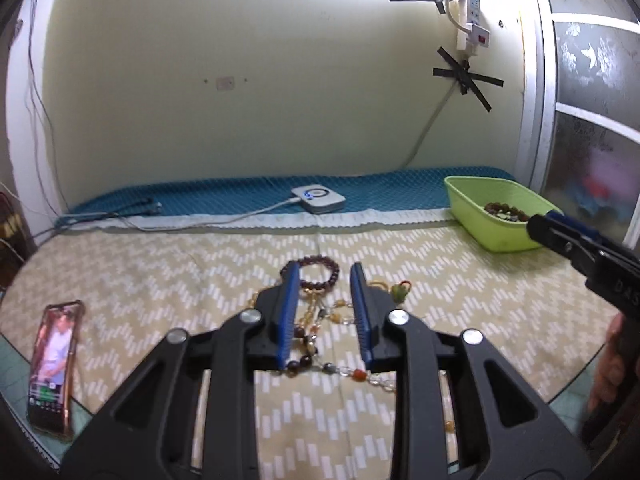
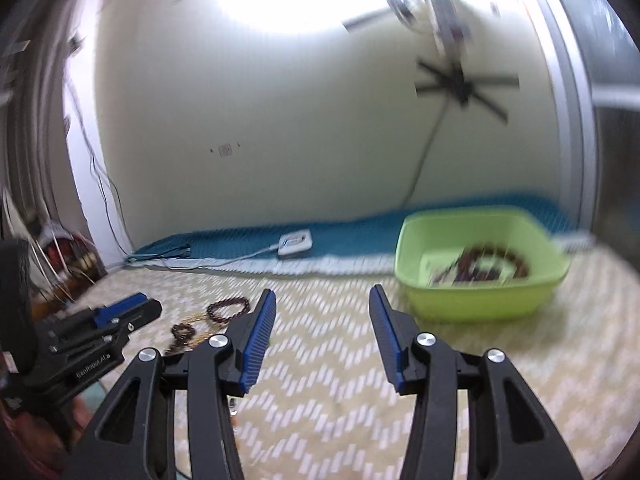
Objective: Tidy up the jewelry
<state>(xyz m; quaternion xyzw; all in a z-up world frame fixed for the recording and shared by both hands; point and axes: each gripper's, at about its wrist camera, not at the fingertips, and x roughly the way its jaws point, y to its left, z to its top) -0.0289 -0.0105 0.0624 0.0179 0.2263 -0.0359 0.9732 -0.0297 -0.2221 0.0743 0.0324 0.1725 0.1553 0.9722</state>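
Note:
A pile of bead bracelets lies on the patterned cloth: a dark red bead bracelet (image 1: 325, 271), amber and mixed bead strands (image 1: 320, 320). My left gripper (image 1: 325, 280) is open and hovers over this pile, its fingers either side of the strands. A green plastic basin (image 1: 484, 212) at the right back holds a brown bead bracelet (image 1: 505, 212). My right gripper (image 2: 322, 300) is open and empty, to the left of the basin (image 2: 480, 264), above bare cloth. The pile also shows in the right wrist view (image 2: 228, 309), which is blurred.
A phone (image 1: 54, 364) lies at the cloth's left edge. A white charger box (image 1: 318, 199) with cable sits on the blue mat at the back. The wall stands behind; a window frame is at the right.

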